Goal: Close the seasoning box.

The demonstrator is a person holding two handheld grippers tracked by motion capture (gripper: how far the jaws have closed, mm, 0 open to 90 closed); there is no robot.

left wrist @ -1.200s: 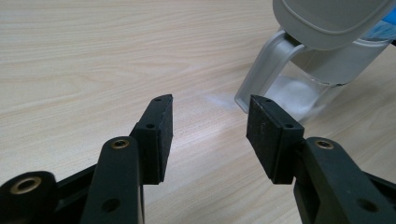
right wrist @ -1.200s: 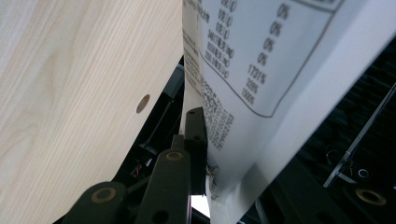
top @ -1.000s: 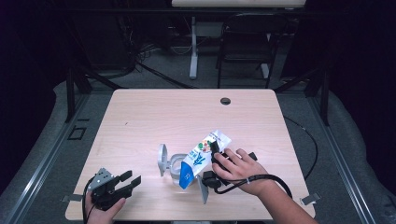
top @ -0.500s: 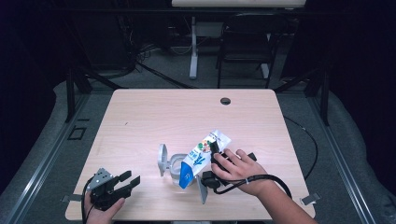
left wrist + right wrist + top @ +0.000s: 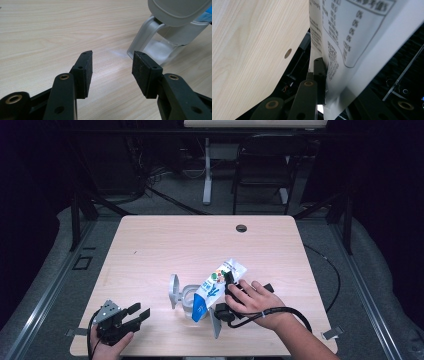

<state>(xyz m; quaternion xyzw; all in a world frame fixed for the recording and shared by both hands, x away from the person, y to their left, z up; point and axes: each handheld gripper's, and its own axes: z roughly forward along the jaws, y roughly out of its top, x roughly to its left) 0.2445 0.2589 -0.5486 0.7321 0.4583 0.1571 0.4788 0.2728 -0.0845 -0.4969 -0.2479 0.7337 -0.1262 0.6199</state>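
- The left gripper (image 5: 131, 316) is seen at the near left corner of the tabletop (image 5: 150, 250), held in a hand (image 5: 107, 347); its fingers (image 5: 83, 71) are spread apart with nothing between them, only bare wood being seen in the gap.
- Just beyond the left gripper's right finger, in the left gripper view, a clear jug (image 5: 170, 37) with a pale grey handle and a grey lid is seen standing on the tabletop, apart from the fingers.
- The right gripper (image 5: 227, 290) is held by the right hand (image 5: 255, 302) near the front edge of the tabletop, right of the jug (image 5: 184, 297).
- A white and blue pouch (image 5: 217, 287) is pinched between the right gripper's fingers; in the right gripper view one finger (image 5: 320, 75) is pressed flat against the printed back of the pouch (image 5: 352, 37), while the other finger is hidden behind it. These jaws have just been closing on the pouch.
- The pouch is tilted, its blue lower end down by the jug's rim and its upper end raised up and away to the right; whether it touches the jug cannot be told.
- A small round hole (image 5: 241, 228) is seen in the tabletop well beyond the right gripper's fingers, near the far edge.
- Past the far edge, a dark chair (image 5: 262, 175) and a white post (image 5: 207, 170) are seen on the floor.
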